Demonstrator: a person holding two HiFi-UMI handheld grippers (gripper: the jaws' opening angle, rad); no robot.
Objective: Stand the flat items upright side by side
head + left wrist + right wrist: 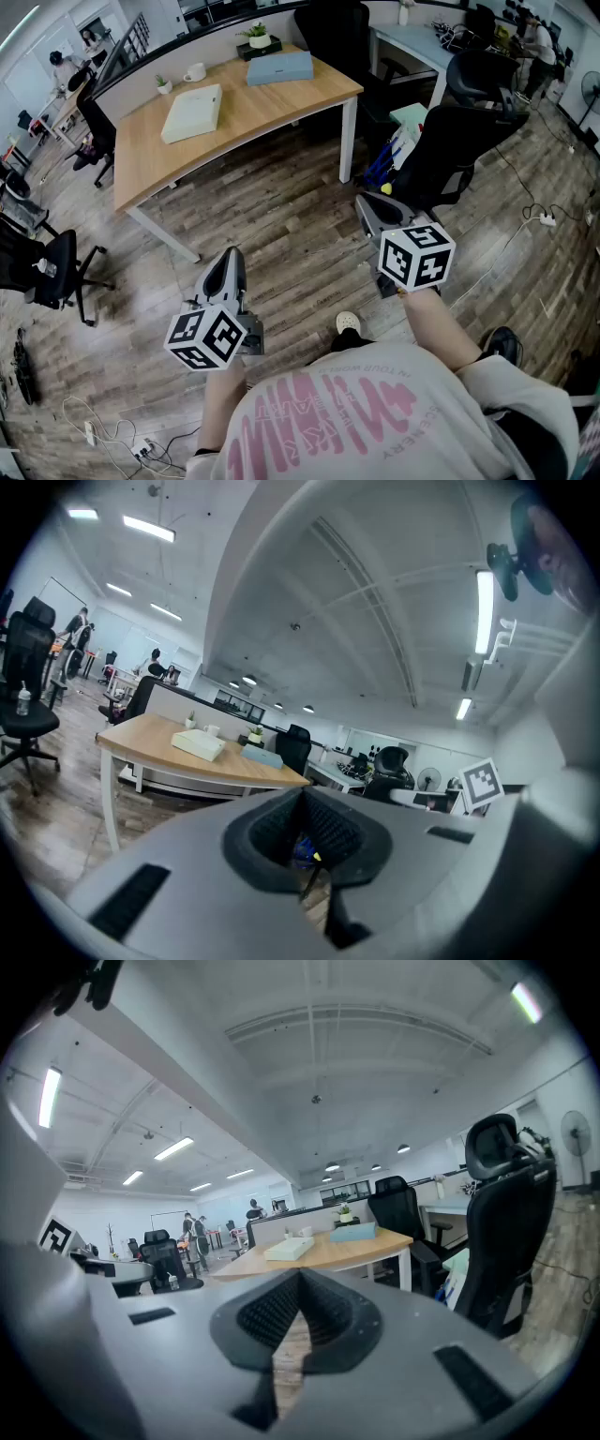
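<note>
Ahead, cream box, blue box, flat on desk

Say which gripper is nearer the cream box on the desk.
Left. The left gripper is nearly in line with the cream box, below it in the head view; the right gripper is farther, to its lower right.

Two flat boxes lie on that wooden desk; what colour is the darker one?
The box is light blue; the head view shows it best.

We get bright, even light from ceiling strip lights, soft shadows, heavy fisheye warping at edges, left claw blurry up close.
</note>
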